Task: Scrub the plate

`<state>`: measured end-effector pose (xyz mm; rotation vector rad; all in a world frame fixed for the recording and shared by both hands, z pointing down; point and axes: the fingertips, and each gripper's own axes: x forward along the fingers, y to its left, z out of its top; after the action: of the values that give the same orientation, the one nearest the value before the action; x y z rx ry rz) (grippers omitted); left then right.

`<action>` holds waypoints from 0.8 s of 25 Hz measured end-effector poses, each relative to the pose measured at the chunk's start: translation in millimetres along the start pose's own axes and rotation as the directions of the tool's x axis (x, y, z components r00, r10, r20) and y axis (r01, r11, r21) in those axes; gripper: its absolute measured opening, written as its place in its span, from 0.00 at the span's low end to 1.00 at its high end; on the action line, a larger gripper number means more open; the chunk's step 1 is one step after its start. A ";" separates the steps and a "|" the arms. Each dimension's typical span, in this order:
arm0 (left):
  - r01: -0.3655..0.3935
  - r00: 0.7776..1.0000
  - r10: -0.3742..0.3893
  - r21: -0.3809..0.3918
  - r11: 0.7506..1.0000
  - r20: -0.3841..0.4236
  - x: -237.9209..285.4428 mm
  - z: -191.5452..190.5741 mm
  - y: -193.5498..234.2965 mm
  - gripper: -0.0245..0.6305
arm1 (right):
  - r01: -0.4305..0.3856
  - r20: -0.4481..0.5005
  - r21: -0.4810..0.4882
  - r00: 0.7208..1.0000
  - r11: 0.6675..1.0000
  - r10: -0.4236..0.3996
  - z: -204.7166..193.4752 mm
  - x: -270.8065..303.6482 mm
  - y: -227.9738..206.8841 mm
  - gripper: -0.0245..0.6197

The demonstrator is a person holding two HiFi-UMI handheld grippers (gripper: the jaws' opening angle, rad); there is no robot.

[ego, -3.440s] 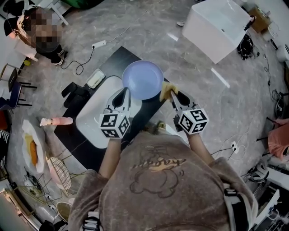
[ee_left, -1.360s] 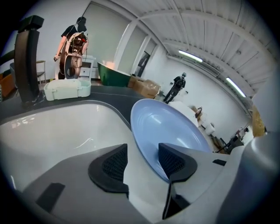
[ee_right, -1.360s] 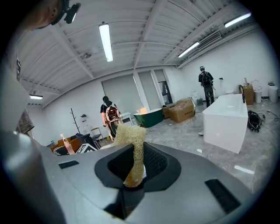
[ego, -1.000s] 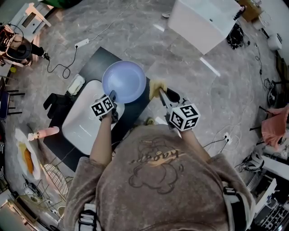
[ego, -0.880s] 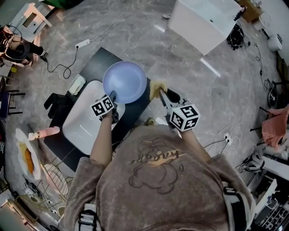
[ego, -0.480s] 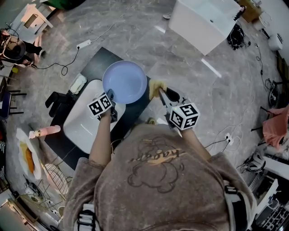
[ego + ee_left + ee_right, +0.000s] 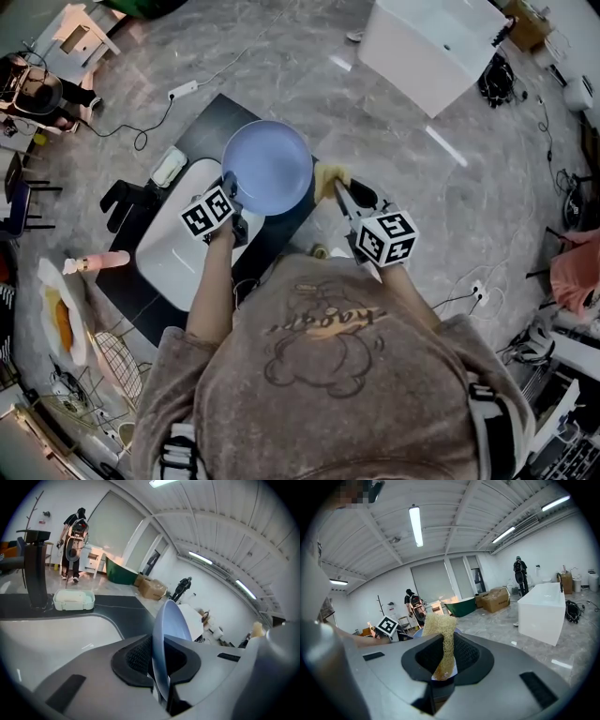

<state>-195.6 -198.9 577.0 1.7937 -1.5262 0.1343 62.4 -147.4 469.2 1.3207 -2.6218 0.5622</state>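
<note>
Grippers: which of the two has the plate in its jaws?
The left gripper: its jaws are closing on the lavender plate's rim, while the right gripper holds a yellow mesh scrubber instead.

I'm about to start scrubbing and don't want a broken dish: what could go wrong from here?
1. The left gripper is closing its jaws on only the rim of the plate; scrubbing pressure could twist it loose, perhaps onto the dark counter.
2. The right gripper pinches just one end of the yellow scrubber, so it may pull free when dragged.
</note>
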 end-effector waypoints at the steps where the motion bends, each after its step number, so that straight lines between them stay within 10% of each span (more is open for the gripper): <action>1: 0.009 1.000 -0.009 0.003 1.000 0.004 -2.5 1.7 -4.1 0.10 | -0.002 0.001 0.000 1.000 1.000 0.002 -0.5 -0.4 1.0 0.11; 20: 0.206 0.979 -0.206 0.037 0.978 -0.002 -33.2 5.8 -116.1 0.10 | -0.119 -0.029 -0.283 0.993 0.952 0.116 32.6 55.8 47.9 0.11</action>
<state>-104.9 -176.6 500.4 1.9695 -1.3366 0.0600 -8.3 -175.7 443.5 1.0767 -2.6595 0.1936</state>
